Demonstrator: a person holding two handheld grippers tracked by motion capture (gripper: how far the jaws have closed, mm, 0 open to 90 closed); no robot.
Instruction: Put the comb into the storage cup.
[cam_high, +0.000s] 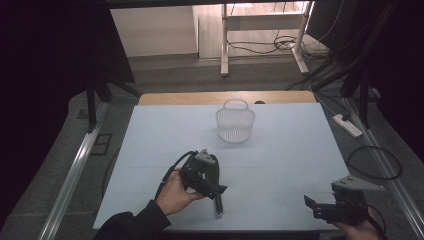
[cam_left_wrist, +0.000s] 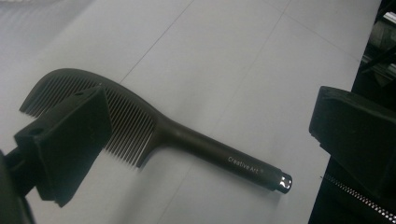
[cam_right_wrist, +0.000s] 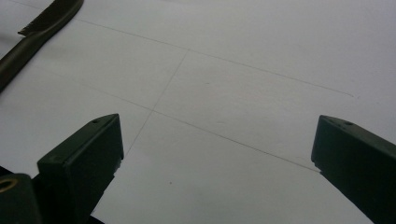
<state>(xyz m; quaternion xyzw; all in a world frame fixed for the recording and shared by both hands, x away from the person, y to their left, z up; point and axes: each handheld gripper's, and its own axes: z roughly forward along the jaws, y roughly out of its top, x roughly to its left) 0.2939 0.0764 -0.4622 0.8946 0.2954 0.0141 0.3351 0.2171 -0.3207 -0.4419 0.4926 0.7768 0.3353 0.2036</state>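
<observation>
Fig. legend — approach step, judged: L gripper (cam_high: 212, 189) is hovering over the comb (cam_left_wrist: 154, 130) w/ jaws spread wide, gripping nothing. In the left gripper view one jaw is sitting over the comb's teeth at approx. 9 o'clock, the other is standing well apart at 3 o'clock, past the table edge; whether the near jaw is touching the teeth cannot be told. The comb is lying flat on the pale blue table (cam_high: 280, 150), toothed head toward 10 o'clock, handle running to 4 o'clock in that view, w/ a metal end cap and small white lettering on the handle. In the high view the handle tip (cam_high: 218, 210) is poking out below the gripper at 6 o'clock, near the table's front edge.

Next move, as a judgement: jaws are needing to straddle the handle or the spine crosswise, lower until level w/ it, then close; the comb is thin and flat, so a shallow pinch may be slipping off.

R gripper (cam_high: 330, 207) is waiting at approx. 4 o'clock on the table, jaws likewise spread, over bare surface and holding nothing.

Outward: a white mesh basket (cam_high: 235, 125) is standing upright at 12 o'clock, well apart from the comb — prob. the destination.
</observation>
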